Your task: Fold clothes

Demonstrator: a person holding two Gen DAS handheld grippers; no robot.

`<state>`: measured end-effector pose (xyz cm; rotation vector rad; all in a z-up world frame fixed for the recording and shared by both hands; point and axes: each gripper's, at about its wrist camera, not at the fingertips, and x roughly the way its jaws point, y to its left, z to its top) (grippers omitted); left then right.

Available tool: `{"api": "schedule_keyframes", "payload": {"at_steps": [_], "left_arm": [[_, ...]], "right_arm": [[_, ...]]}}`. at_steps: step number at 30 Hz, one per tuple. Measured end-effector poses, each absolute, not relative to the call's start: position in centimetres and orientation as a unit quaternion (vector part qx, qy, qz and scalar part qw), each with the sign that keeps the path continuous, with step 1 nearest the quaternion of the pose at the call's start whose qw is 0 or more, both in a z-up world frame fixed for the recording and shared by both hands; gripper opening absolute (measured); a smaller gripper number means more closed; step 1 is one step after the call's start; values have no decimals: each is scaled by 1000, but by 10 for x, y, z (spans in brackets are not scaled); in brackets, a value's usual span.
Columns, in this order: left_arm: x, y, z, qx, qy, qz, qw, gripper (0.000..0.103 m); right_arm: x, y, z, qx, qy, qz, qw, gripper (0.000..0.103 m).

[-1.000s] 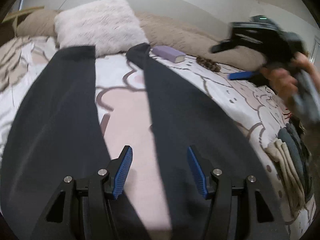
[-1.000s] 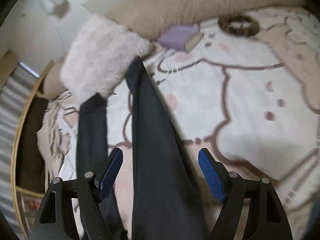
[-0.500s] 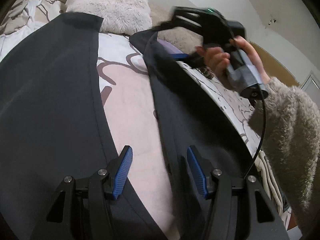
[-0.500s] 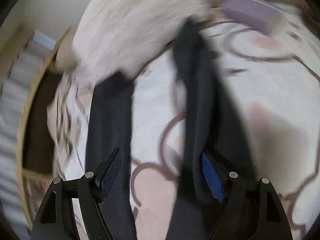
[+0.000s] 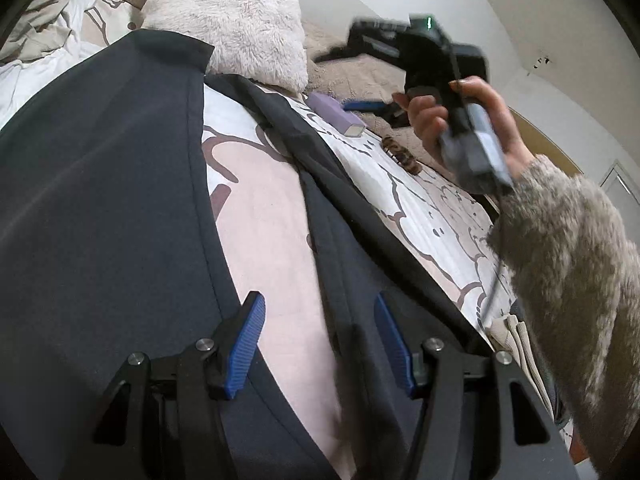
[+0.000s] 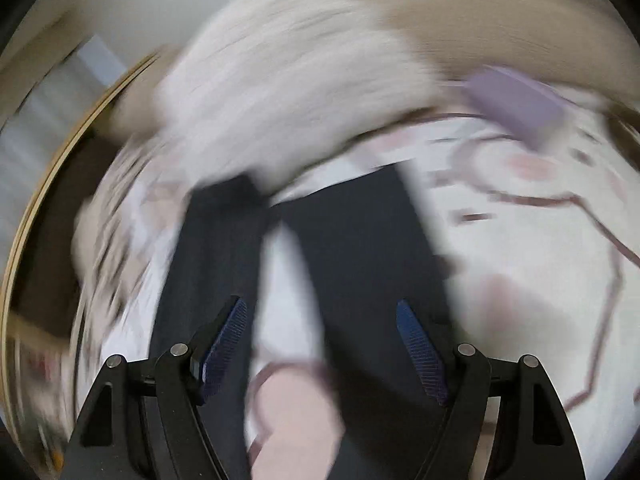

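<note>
Right wrist view: heavy motion blur; pillow (image 6: 288,92) and purple box (image 6: 516,104) lack detail. Trousers (image 5: 100,200) run past the frame's bottom edge.

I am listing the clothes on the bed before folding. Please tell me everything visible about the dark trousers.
The dark trousers are navy or near-black, of smooth woven cloth with stitched seams. They lie on the patterned bedsheet, legs spread apart with pink sheet between them. The far hems reach the fluffy white pillow. One leg's outer edge looks folded over. The open left gripper hovers near the inner edge of this leg; no gripper holds the cloth.
</note>
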<state>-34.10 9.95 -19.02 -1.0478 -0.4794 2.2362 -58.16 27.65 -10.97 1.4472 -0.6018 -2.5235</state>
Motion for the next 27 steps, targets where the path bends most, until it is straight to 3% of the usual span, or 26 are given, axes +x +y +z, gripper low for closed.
{"api": "schedule_keyframes", "payload": {"at_steps": [6,13,14,15,16,17,21,27], "left_arm": [[-350,92,-195,-394,-196,842,313,57],[-354,84,-202,-399,-224,830,319,57],[-353,83,-201,-398,-226,829,320,57],[-353,82,-201,-397,-229,829,320,57],[-352,81,-201,-396,-232,829,321,57],[-351,80,-201,-395,-235,828,321,57],[-349,75,-201,-390,-245,827,321,57],[-352,76,-204,-393,-246,824,325,57]], "right_arm": [[-624,287,-153,524,-192,-829,1,59],[-665,271,-182,544,-129,-828,-44,59],[-666,267,-181,542,-123,-831,-43,54],[-666,261,-180,538,-110,-835,-37,42],[-665,257,-176,537,-90,-838,-32,18],[-665,252,-173,537,-70,-840,-28,8],[-665,263,-144,505,16,-860,-74,4],[-675,337,-120,458,29,-864,-208,3]]}}
